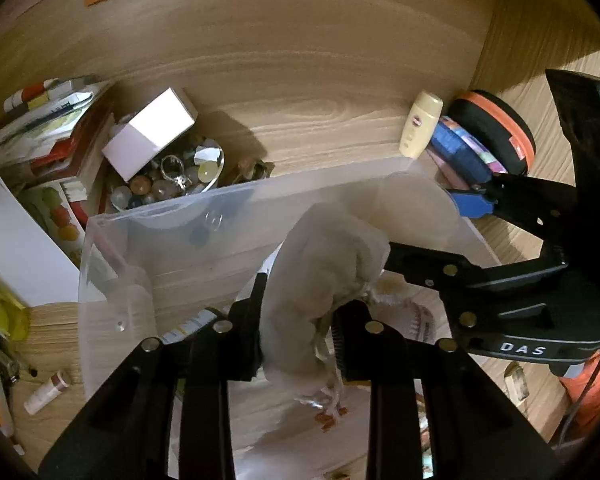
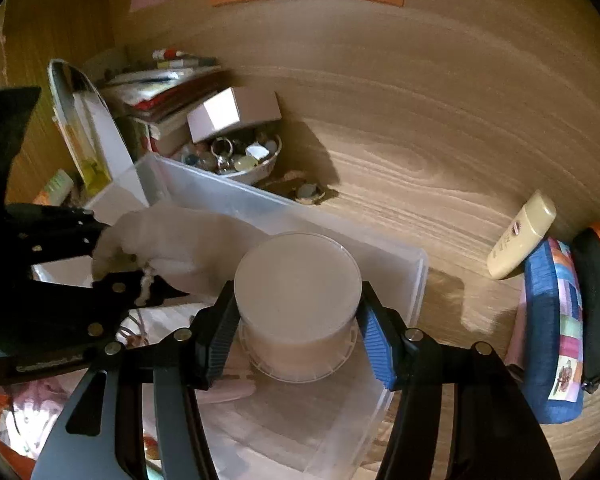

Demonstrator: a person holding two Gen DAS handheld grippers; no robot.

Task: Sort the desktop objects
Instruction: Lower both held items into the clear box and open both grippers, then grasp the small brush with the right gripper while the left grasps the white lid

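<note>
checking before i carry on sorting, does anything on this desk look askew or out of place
The white box sits tilted on the rim of the trinket bowl, half on the beads and rings instead of flat on the desk. A cream bottle lies on its side beside the blue pouch. Nothing looks spilled or broken.

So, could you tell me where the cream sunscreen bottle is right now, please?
The cream sunscreen bottle lies on the wooden desk at the right of the right wrist view, beyond the clear plastic bin, beside the blue patchwork pouch.
</note>
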